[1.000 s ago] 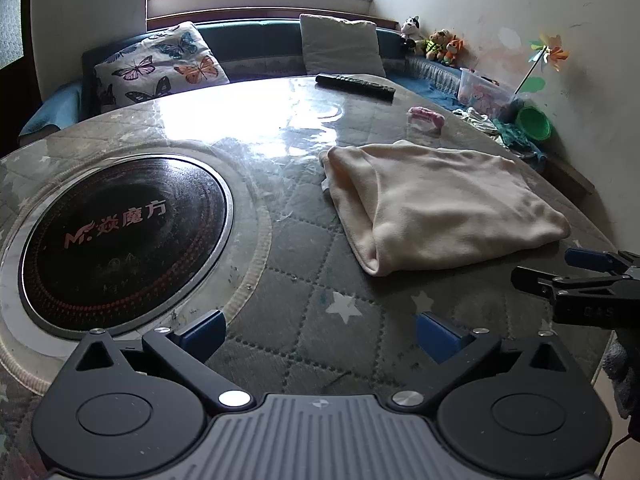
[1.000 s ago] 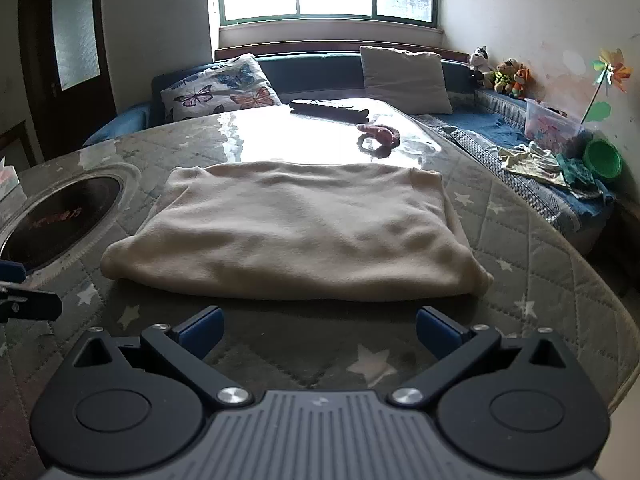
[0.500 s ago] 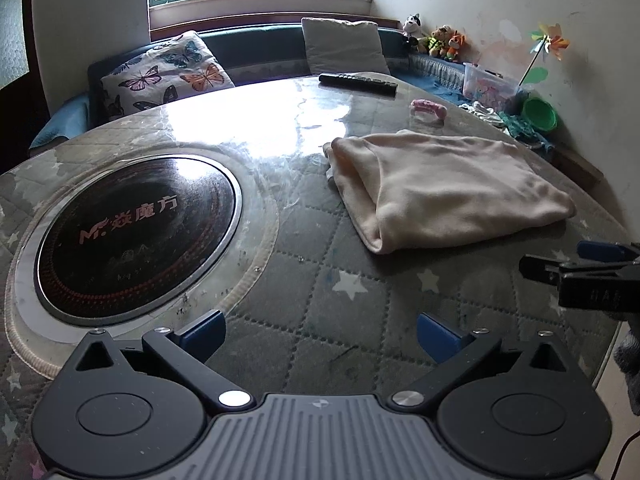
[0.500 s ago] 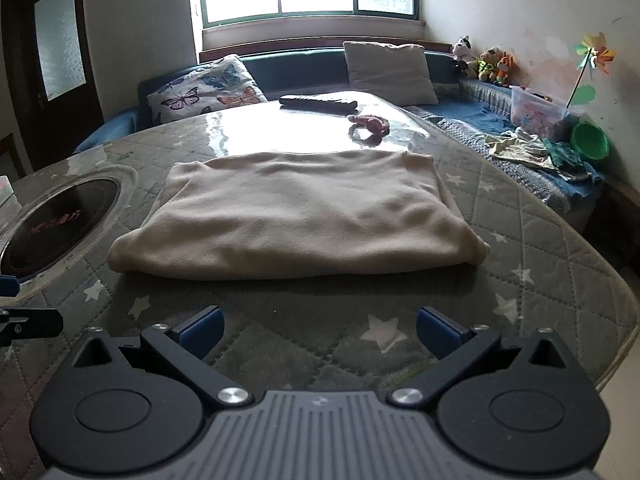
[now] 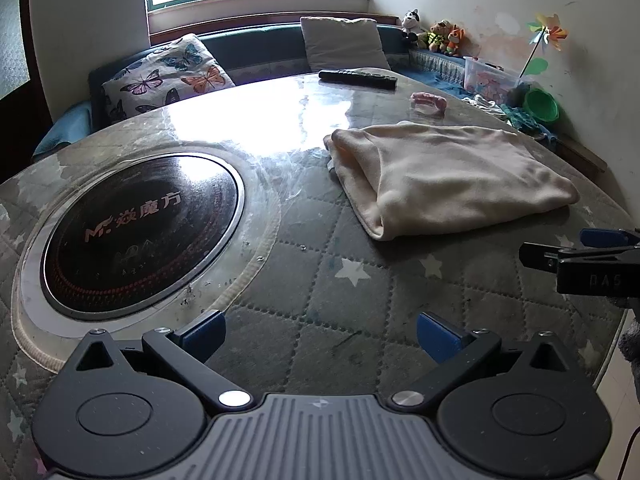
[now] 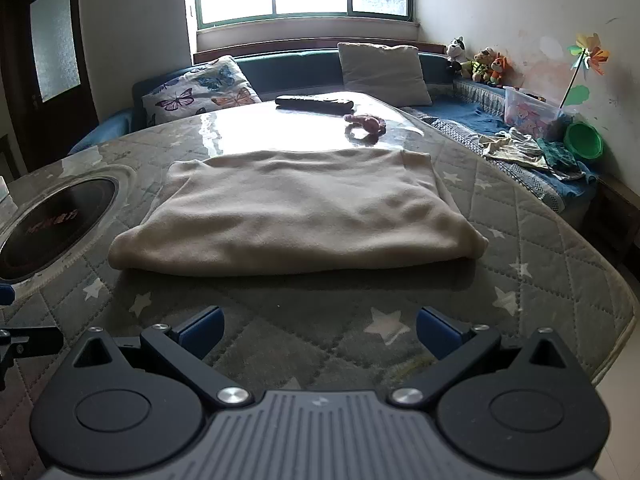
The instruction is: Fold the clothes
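Observation:
A cream garment point(image 5: 444, 178) lies folded into a flat rectangle on the round quilted table point(image 5: 320, 280). The right wrist view faces it head-on, cream garment point(image 6: 296, 216) just beyond the fingers. My left gripper point(image 5: 320, 330) is open and empty, hovering over the table's near side, left of and short of the cloth. My right gripper point(image 6: 318, 326) is open too, with nothing between its blue pads, a short way back from the garment's near fold. The right gripper point(image 5: 580, 258) also shows at the right edge of the left wrist view.
A round black induction cooktop point(image 5: 136, 228) is set into the table on the left. A black remote point(image 5: 358, 78) and a pink toy point(image 5: 428, 100) lie at the far side. A bench with cushions point(image 6: 384, 72), a toy box point(image 6: 528, 112) and loose clothes point(image 6: 516, 148) runs behind and right.
Both grippers have drawn back and risen from the garment, which looks smaller and farther off. The folded garment has not moved. Both grippers stay open.

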A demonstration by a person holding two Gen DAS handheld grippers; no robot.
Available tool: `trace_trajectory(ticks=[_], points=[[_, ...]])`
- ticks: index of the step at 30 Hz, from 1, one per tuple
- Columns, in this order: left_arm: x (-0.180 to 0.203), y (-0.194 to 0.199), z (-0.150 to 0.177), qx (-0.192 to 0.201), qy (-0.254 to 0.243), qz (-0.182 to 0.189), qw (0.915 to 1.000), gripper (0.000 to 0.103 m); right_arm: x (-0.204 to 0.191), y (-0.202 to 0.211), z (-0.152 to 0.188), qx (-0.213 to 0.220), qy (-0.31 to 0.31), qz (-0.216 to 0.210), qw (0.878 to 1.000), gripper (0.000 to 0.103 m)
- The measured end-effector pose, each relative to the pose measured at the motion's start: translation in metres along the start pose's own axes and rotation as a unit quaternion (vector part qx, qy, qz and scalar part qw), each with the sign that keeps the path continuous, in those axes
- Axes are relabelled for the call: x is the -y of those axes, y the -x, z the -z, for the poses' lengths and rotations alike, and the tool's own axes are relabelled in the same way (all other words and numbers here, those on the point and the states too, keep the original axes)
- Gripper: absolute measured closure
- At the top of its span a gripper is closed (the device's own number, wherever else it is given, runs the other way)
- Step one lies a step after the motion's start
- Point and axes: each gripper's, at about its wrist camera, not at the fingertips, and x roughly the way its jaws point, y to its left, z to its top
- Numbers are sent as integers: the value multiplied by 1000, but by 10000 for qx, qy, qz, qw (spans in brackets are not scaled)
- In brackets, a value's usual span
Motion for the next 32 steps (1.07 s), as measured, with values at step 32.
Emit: trace_trajectory(ticks=[32], points=[[24, -5, -1, 6, -364, 216, 9991, 0, -1, -3, 3, -84, -32, 22, 10000, 0]])
